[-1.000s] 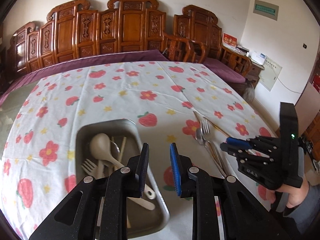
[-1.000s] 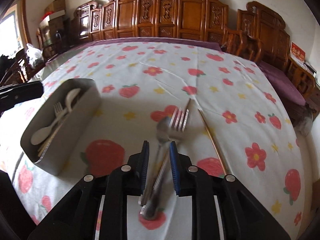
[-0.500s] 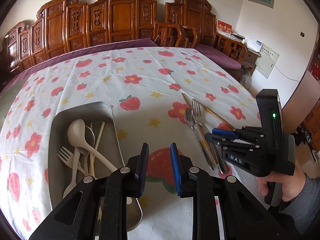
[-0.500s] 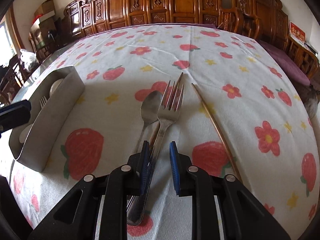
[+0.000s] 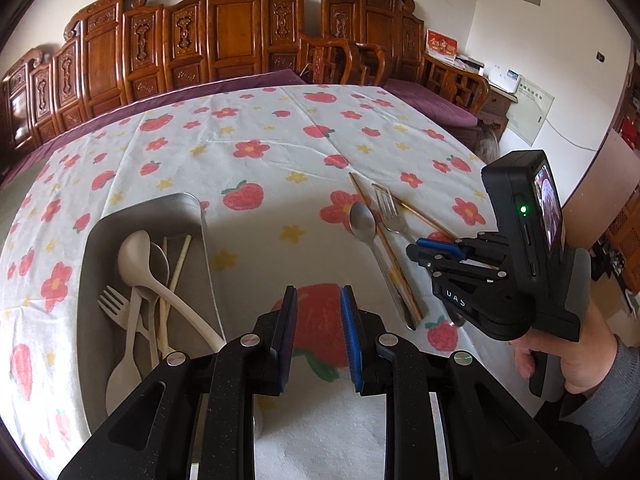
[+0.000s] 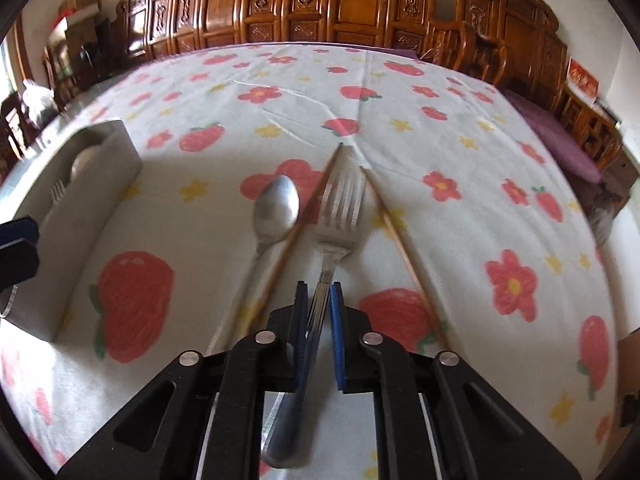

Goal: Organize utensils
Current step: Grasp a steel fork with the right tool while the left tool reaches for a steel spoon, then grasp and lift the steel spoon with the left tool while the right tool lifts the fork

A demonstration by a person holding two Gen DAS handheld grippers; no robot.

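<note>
Metal fork [image 6: 340, 216] handle pinched between right gripper [image 6: 319, 332] fingers.

Both wrist views face the far chairs [image 5: 240, 36] — sharing the tablecloth [image 6: 400, 120].

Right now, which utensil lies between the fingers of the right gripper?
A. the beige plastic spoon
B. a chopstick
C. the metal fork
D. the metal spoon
C: in the right wrist view the right gripper has its fingers closed around the handle of the metal fork, while the metal spoon lies on the tablecloth left of them.
</note>
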